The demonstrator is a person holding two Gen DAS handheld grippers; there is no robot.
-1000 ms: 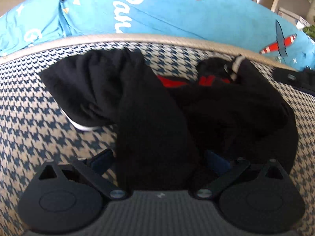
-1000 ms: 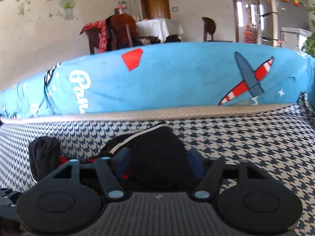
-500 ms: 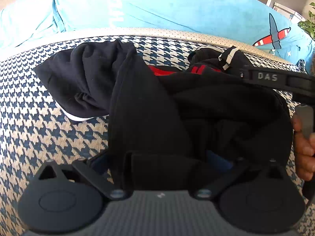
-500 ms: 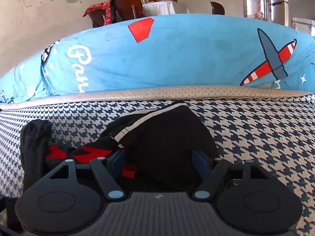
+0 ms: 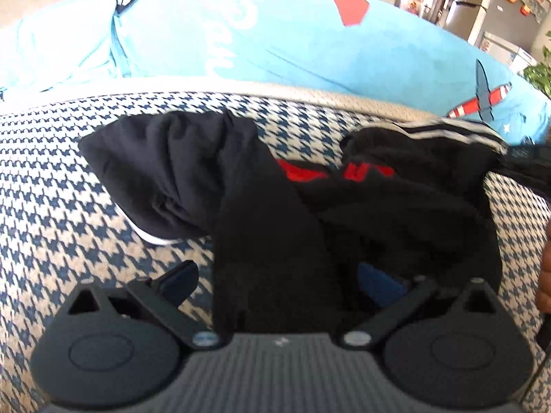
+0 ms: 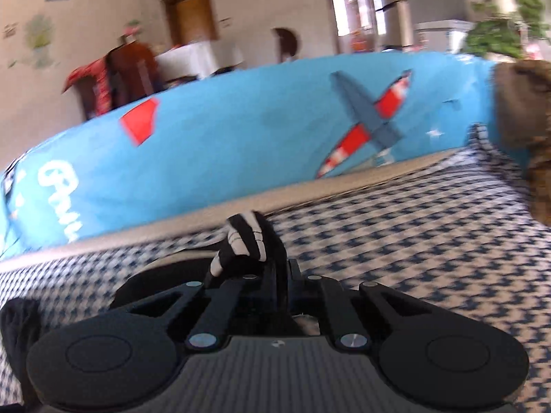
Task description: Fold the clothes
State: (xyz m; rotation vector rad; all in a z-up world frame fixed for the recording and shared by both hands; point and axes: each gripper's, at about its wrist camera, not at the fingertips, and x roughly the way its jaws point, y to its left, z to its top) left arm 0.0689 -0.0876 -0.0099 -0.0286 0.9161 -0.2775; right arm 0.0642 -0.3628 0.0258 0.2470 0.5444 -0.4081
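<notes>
A crumpled black garment (image 5: 396,213) with a red print (image 5: 303,172) lies on the houndstooth sofa seat (image 5: 69,213). My left gripper (image 5: 279,282) is open, its blue-padded fingers (image 5: 179,278) standing on either side of a fold of the black cloth. In the right wrist view my right gripper (image 6: 279,268) is shut on the garment's white-striped edge (image 6: 248,237), which bunches up above the pinched fingers. That striped edge (image 5: 458,130) shows at the far right of the left wrist view, stretched toward the right gripper's body (image 5: 527,158).
A blue cushion with aeroplane prints (image 6: 241,144) runs along the back of the seat. A brown furry thing (image 6: 523,130) sits at the right end. A hand (image 5: 544,275) shows at the right edge. Bare houndstooth seat (image 6: 430,247) spreads to the right.
The right gripper has shut on the striped edge, tilted and pulled it to the right. The left gripper stays open around the same fold.
</notes>
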